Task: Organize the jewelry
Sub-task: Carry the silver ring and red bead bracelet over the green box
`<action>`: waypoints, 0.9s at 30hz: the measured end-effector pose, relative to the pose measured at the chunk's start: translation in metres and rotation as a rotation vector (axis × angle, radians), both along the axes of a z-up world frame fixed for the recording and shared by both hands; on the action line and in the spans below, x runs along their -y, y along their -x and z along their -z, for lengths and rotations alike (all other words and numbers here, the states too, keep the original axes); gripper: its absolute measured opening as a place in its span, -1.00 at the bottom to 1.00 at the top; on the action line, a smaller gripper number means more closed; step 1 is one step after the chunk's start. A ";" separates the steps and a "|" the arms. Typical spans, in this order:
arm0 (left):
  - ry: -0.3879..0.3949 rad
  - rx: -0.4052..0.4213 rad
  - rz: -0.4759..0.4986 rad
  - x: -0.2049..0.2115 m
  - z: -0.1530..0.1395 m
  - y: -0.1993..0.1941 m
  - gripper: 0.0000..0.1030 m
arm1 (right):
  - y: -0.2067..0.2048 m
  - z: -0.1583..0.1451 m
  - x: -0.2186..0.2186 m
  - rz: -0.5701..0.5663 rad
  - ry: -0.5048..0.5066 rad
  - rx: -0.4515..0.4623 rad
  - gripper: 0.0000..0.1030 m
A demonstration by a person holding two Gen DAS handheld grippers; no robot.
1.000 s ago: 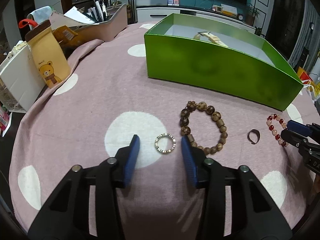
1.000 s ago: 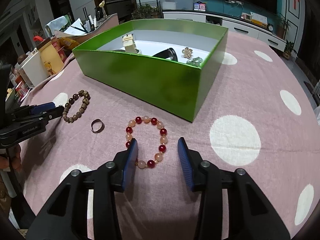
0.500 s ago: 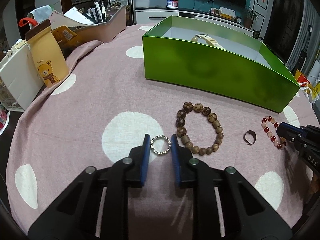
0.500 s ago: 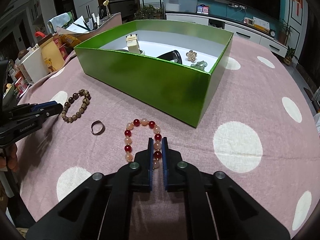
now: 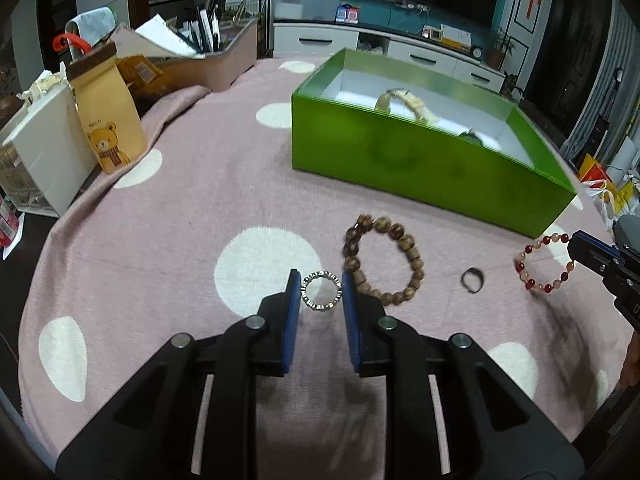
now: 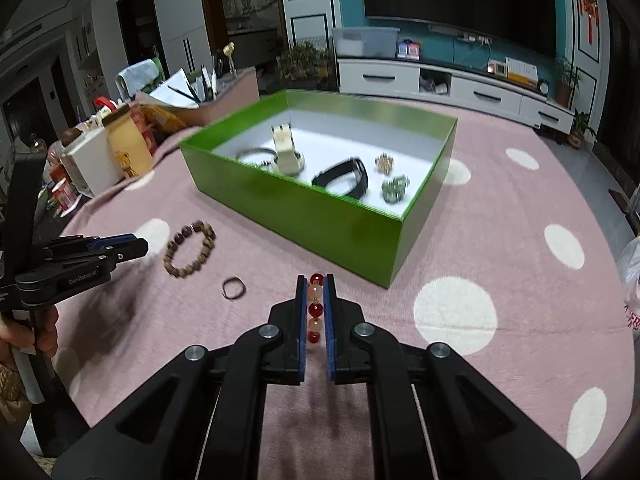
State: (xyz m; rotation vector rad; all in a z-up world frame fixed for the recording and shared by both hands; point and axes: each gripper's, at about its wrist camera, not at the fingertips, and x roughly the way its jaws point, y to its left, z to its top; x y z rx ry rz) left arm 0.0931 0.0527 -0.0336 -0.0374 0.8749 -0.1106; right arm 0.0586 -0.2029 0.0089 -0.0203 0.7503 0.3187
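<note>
Red-and-peach bead bracelet (image 6: 315,307), clamped between the right gripper (image 6: 315,280) fingers and lifted clear of the pink dotted tabletop (image 6: 500,264), near the green box (image 6: 320,216). Silver ring bracelet (image 5: 321,290) lies on the tabletop, pinched at its sides by the left gripper (image 5: 321,280) fingers. Beside it lie a wooden bead bracelet (image 5: 382,264) and a small dark ring (image 5: 472,280).

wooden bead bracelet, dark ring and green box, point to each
wooden bead bracelet (image 5: 416,265), left wrist view, right-side beads
dark ring (image 5: 472,280), left wrist view, its band
green box (image 6: 320,208), right wrist view, near outer wall
</note>
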 end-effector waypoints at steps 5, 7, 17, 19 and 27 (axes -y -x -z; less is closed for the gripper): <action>0.018 0.035 0.019 0.001 -0.021 0.002 -0.61 | 0.006 -0.019 0.004 0.001 -0.011 0.047 -0.86; 0.030 0.043 0.027 0.001 -0.029 0.000 -0.61 | 0.007 -0.027 0.007 0.002 -0.017 0.067 -0.86; 0.041 0.103 0.073 0.016 -0.077 -0.021 -0.61 | -0.003 -0.072 0.025 0.030 -0.029 0.177 -0.86; 0.046 0.111 0.079 0.019 -0.085 -0.027 -0.61 | -0.007 -0.080 0.028 0.033 -0.027 0.196 -0.86; 0.042 0.128 0.087 0.029 -0.109 -0.063 -0.61 | -0.030 -0.092 0.035 0.043 -0.027 0.223 -0.86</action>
